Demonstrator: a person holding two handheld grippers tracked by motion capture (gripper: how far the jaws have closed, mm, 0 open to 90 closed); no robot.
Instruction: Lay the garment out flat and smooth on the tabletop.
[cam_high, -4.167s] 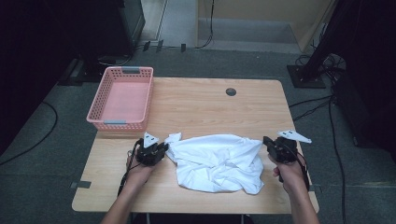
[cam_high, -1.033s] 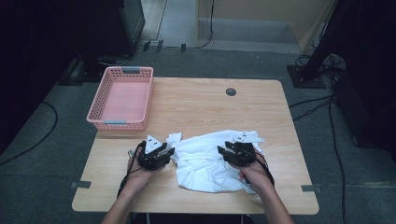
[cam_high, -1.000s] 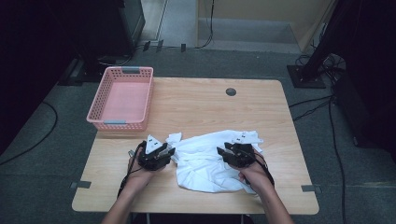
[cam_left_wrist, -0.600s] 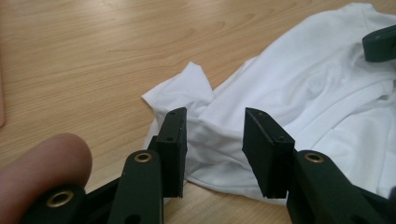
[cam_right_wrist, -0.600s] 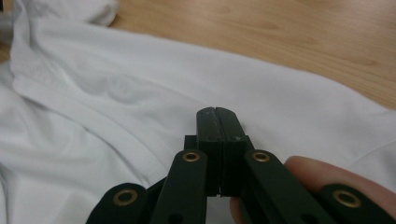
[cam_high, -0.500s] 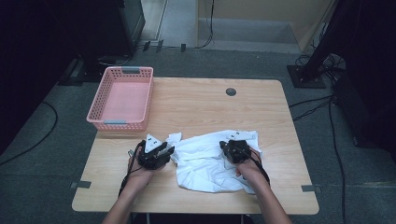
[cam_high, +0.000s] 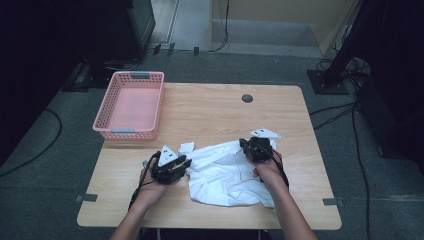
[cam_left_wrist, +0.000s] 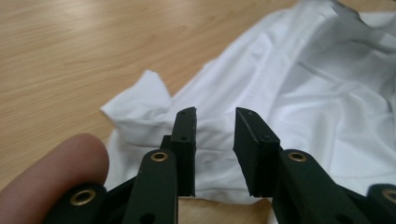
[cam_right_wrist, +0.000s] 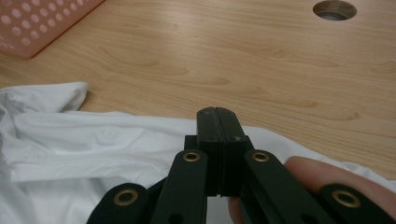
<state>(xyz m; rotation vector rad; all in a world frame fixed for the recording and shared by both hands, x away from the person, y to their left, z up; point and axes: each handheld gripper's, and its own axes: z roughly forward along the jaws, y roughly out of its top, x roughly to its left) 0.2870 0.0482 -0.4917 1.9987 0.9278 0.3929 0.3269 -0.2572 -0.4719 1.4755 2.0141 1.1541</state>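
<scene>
A crumpled white garment (cam_high: 225, 175) lies on the near half of the wooden table (cam_high: 210, 110). My left gripper (cam_high: 186, 162) sits at the garment's left edge. In the left gripper view its jaws (cam_left_wrist: 215, 119) stand a little apart and have just been closing, with the white fabric (cam_left_wrist: 303, 70) showing past the gap and nothing pressed by the pads. My right gripper (cam_high: 246, 143) rests at the garment's far right edge. Its jaws (cam_right_wrist: 217, 112) are shut flat together above the fabric (cam_right_wrist: 93, 140), and no cloth shows between the pads.
A pink plastic basket (cam_high: 147, 75) stands at the table's far left and looks empty; its corner (cam_right_wrist: 28, 23) shows in the right gripper view. A round cable hole (cam_high: 247, 98) (cam_right_wrist: 334, 9) sits near the far edge. Bare wood stretches between basket and garment.
My right gripper slid from the garment's middle toward its far right edge, and the cloth bunched slightly with it. The left hand stayed put.
</scene>
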